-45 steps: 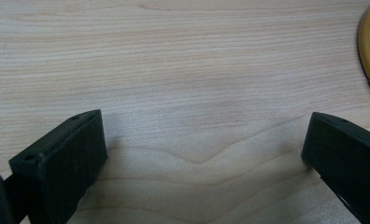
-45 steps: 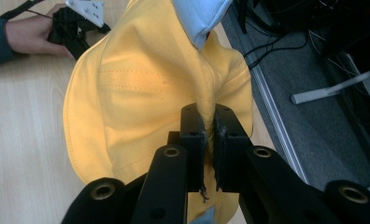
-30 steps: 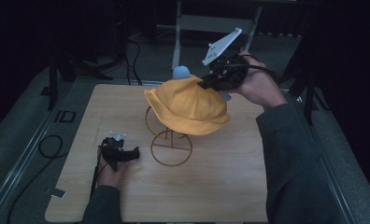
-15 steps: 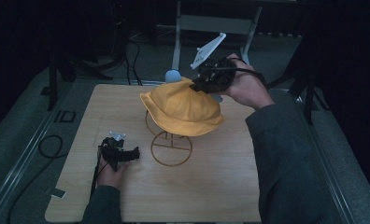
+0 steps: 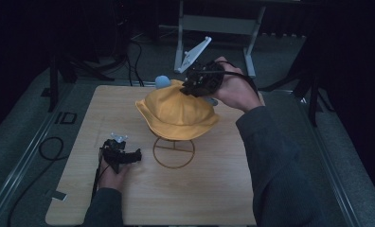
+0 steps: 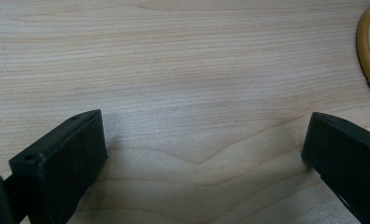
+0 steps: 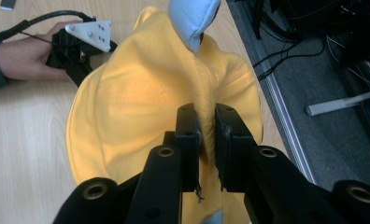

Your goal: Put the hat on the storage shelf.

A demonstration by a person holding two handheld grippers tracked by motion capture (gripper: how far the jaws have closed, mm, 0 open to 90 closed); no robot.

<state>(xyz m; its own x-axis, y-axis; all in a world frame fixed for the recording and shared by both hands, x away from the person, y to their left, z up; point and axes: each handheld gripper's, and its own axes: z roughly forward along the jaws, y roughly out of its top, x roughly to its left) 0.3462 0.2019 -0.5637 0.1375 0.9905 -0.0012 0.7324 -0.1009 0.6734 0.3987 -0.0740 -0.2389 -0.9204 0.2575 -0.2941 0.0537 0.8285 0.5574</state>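
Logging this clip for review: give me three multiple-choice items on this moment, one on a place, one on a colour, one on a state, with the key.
1. Where does the left gripper rest?
A. On the wooden table, left of the wire stand's ring base
B. On top of the hat
C. On the floor beyond the table

2. What colour is the hat?
A. Red
B. Yellow
C. Green

3. How does the right gripper stand?
A. Wide open above the table
B. Shut on nothing
C. Shut on a fold of the hat

Key: 1 A, the high view shows it lying on the tabletop beside the ring base. 2 B, the cloth is yellow in the high view and the right gripper view. 3 C, the right gripper view shows the jaws pinching a ridge of yellow cloth below a light blue rounded thing.
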